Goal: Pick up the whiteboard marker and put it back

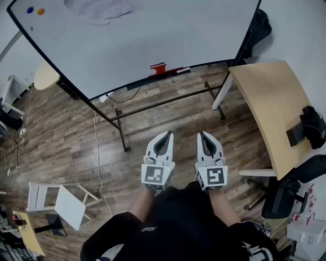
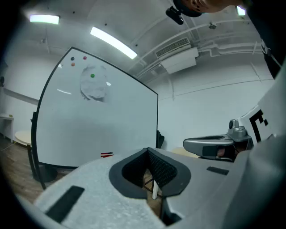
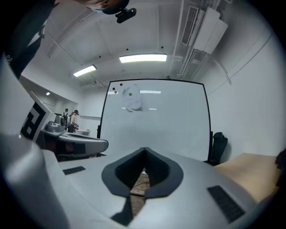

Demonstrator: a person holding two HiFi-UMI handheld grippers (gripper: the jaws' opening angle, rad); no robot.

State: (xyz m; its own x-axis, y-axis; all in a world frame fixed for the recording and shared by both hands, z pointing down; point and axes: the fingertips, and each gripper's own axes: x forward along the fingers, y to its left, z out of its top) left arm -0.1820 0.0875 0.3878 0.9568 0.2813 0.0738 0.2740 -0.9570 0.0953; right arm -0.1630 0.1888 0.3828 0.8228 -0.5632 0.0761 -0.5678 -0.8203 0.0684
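Observation:
The whiteboard (image 1: pixel 147 35) stands ahead on a wheeled frame. Red markers (image 1: pixel 159 68) lie on the tray along its bottom edge; in the left gripper view the markers (image 2: pixel 106 154) show as small red strokes low on the whiteboard (image 2: pixel 98 120). My left gripper (image 1: pixel 164 135) and right gripper (image 1: pixel 204 134) are held level, side by side over the wooden floor, well short of the board. Both are shut with nothing between the jaws. In the left gripper view my left gripper (image 2: pixel 148 150) has its tips together, and so does my right gripper (image 3: pixel 144 150) in its own view, facing the whiteboard (image 3: pixel 156 120).
A curved wooden table (image 1: pixel 272 107) stands at the right with a black object (image 1: pixel 308 127) on it and a chair (image 1: pixel 280 198) beside it. The board's frame legs (image 1: pixel 153 104) cross the floor ahead. A white stool (image 1: pixel 61 201) and a cable (image 1: pixel 97 153) are at the left. A cloth (image 1: pixel 99 10) hangs on the board.

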